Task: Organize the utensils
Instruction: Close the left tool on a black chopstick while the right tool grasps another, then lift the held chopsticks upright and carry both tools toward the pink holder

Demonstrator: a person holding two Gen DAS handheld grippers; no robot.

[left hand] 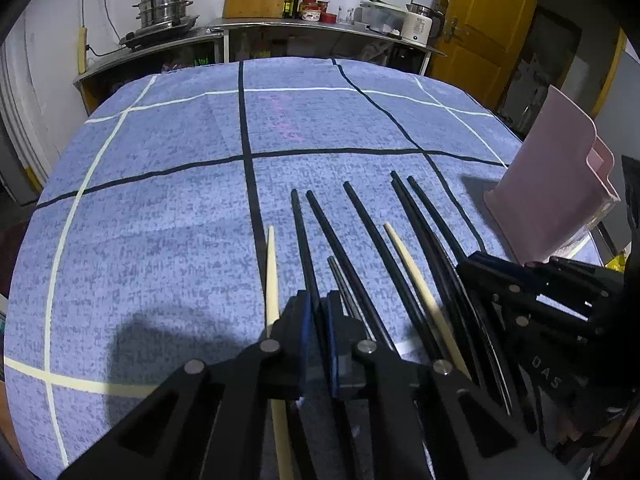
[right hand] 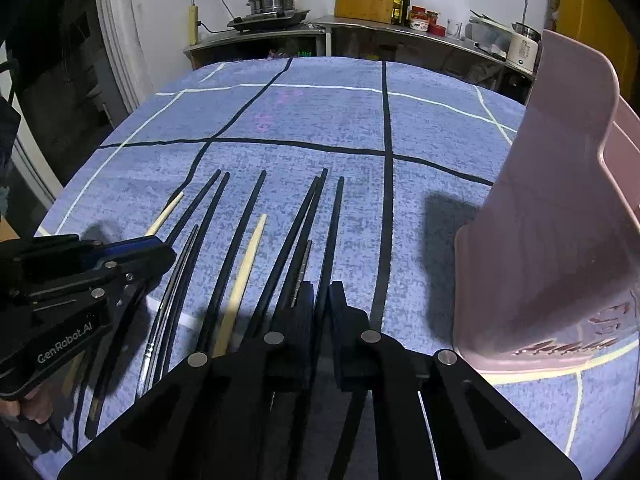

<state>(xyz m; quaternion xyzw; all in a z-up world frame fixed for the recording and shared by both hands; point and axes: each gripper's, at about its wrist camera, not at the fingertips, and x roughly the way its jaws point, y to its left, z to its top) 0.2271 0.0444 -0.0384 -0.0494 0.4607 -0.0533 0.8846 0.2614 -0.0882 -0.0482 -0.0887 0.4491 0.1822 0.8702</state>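
Left gripper [left hand: 319, 312] clamped on one black chopstick [left hand: 301, 236]; right gripper [right hand: 321, 300] clamped on another [right hand: 335, 224]. Pink holder [right hand: 560, 220] just right of right gripper. Advisable: lift level, avoid dragging neighbouring chopsticks, drop tips-first into holder.

The left gripper [right hand: 160, 256] says "GenRobot.AI" on its side. The right gripper [left hand: 480, 264] shows "DAS".

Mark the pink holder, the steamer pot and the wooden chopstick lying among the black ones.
pink holder [right hand: 560, 216], right wrist view, on its broad front wall.
steamer pot [left hand: 166, 6], left wrist view, on its steel side.
wooden chopstick [right hand: 248, 264], right wrist view, mid-shaft.
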